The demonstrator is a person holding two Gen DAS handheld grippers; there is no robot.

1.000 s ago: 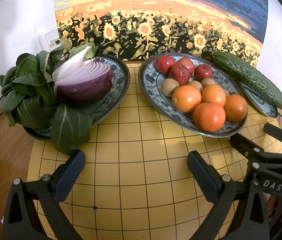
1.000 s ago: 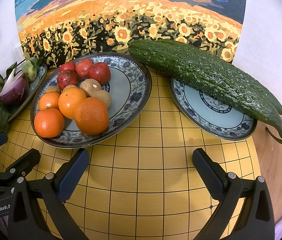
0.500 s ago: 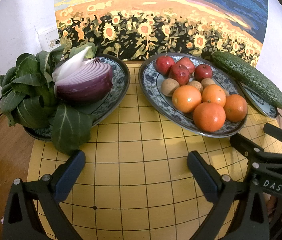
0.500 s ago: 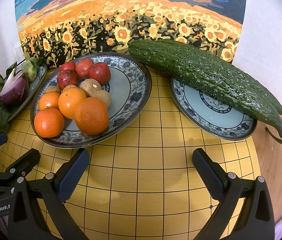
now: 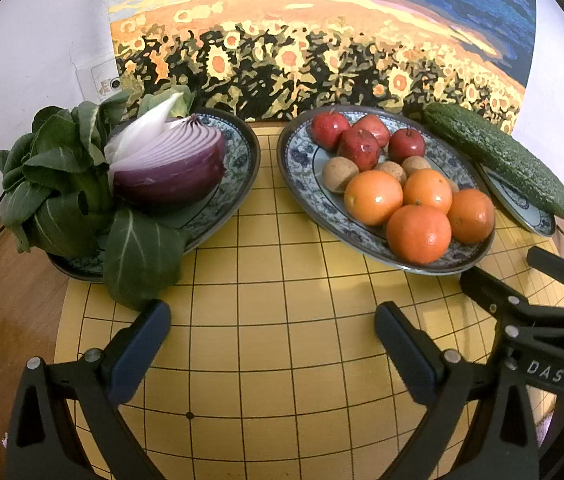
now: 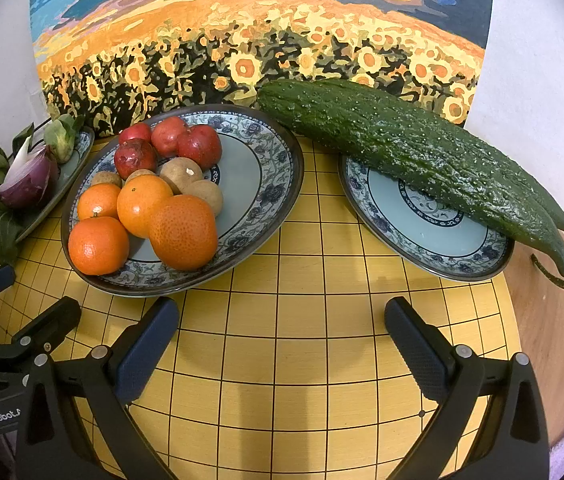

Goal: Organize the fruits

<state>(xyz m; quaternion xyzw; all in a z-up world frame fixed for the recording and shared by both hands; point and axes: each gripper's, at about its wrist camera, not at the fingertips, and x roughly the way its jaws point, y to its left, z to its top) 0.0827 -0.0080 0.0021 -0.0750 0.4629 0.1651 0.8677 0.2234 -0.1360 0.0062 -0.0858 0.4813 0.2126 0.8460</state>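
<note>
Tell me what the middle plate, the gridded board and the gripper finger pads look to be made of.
Middle plate: likely glazed ceramic, glossy, with blue floral pattern and dark rim.
Gridded board: seems wood or wood-look laminate, faint grain under black printed lines, satin sheen.
Finger pads of the right gripper: probably rubber or soft plastic, matte dark blue, finely textured. Left gripper pads look alike.

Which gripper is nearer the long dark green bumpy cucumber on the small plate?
Right. The right gripper sits open just in front of the cucumber's plate, while the left gripper is farther over, between the vegetable and fruit plates, also open.
</note>
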